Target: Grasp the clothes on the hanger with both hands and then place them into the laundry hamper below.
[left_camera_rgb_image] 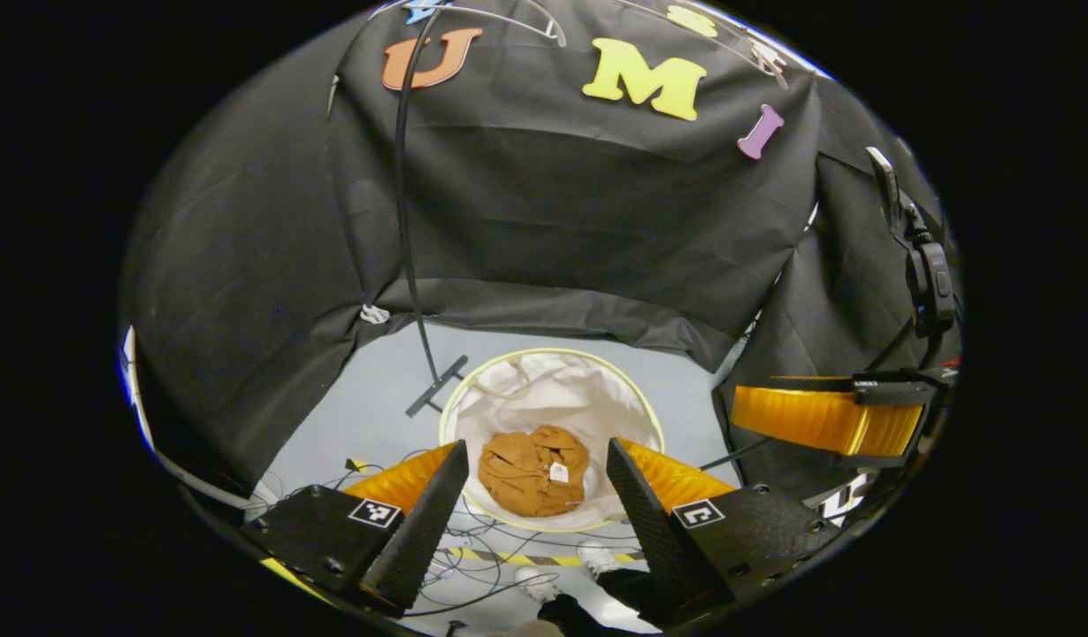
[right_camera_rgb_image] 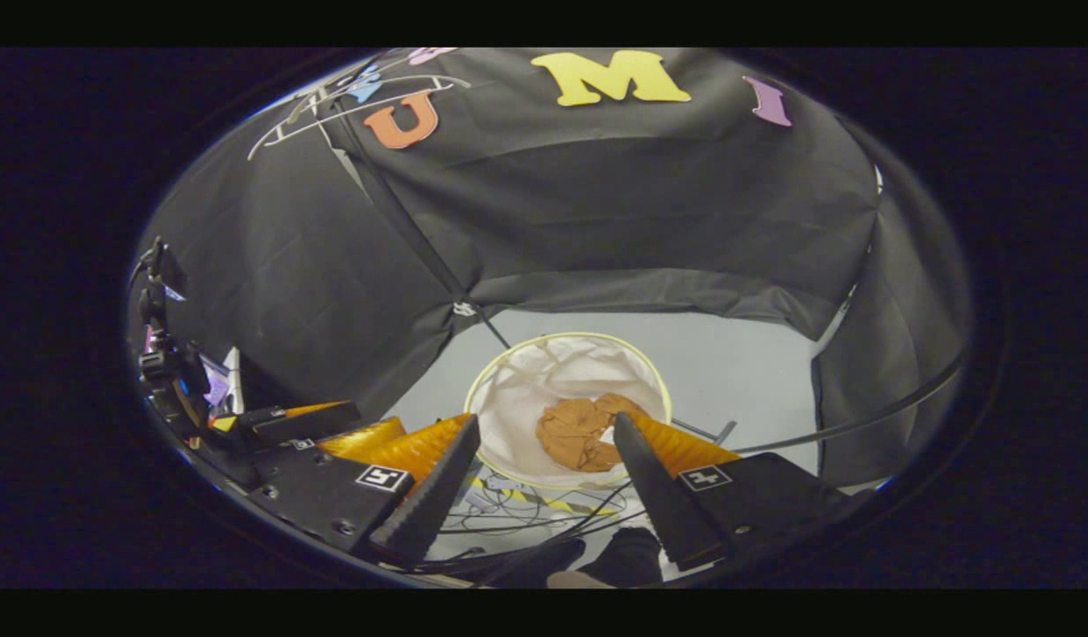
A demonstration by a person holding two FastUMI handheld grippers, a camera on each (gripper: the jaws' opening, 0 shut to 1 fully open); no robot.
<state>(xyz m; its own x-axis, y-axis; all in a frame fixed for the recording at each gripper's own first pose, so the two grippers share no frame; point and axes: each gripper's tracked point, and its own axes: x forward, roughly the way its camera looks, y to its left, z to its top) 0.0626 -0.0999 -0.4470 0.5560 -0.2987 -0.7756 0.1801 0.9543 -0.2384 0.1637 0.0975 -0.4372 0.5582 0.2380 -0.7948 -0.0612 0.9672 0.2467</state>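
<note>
Clothes [left_camera_rgb_image: 534, 471], a single brown garment bunched into a loose ball, lie at the bottom of the laundry hamper [left_camera_rgb_image: 551, 389], below and straight ahead of the left gripper [left_camera_rgb_image: 537, 509], seen between its two fingers; in the right gripper view the same bundle [right_camera_rgb_image: 584, 432] sits in the hamper [right_camera_rgb_image: 566, 376] ahead of the right gripper [right_camera_rgb_image: 548, 482], a little toward that gripper's right finger. Both grippers are spread wide with nothing between their fingers, held well above the hamper and apart from the cloth. The other gripper [left_camera_rgb_image: 827, 416] shows off to the right side of the left gripper view. By the look of the soft folds and rumpled heap, the garment should be light, limp and not fragile; it would sag and drape from any pinch rather than keep a shape, and a thin fold could slip out of a shallow grip. A small pale tag [left_camera_rgb_image: 558, 471] lies on top of the heap, too slight to hold by. If it needed lifting again, a thick gathered ridge near the middle looks the surest place to pinch. A bare wire hanger [left_camera_rgb_image: 509, 18] hangs high ahead of the grippers, with nothing on it. Judged from this, the garment is already placed.
</note>
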